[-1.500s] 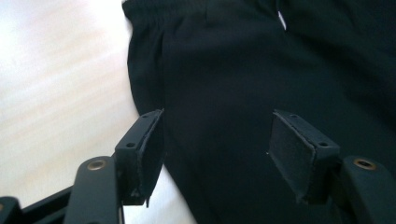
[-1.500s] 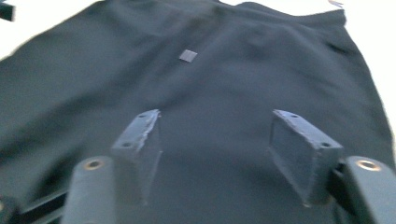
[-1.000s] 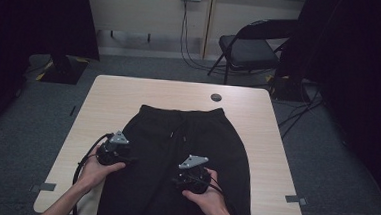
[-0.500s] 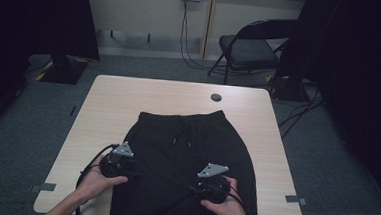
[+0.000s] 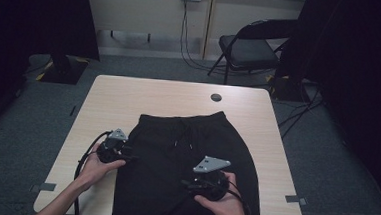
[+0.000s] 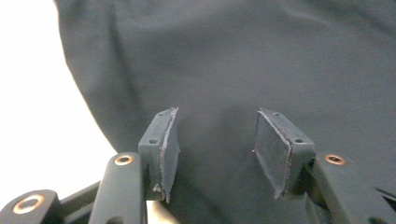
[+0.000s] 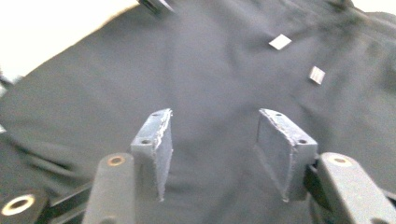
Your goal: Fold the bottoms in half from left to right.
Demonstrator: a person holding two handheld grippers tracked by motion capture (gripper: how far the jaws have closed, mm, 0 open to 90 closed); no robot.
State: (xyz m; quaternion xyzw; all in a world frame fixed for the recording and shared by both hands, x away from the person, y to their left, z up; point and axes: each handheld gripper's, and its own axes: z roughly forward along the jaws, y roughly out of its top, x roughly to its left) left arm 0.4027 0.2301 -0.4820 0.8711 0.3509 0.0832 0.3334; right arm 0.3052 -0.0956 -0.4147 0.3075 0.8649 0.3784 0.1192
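While both fingers (image 6: 170, 140) gape part-open, black shorts (image 5: 185, 157) beneath, ungripped

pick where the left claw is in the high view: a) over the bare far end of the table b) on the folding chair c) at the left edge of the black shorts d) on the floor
c: the left claw sits at the left edge of the black shorts.

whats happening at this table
A person works on black shorts spread flat on the wooden table, a gripper in each hand. The left gripper sits at the shorts' left edge, the right gripper over the middle. Both sets of jaws have just been closing, with nothing pinched yet.
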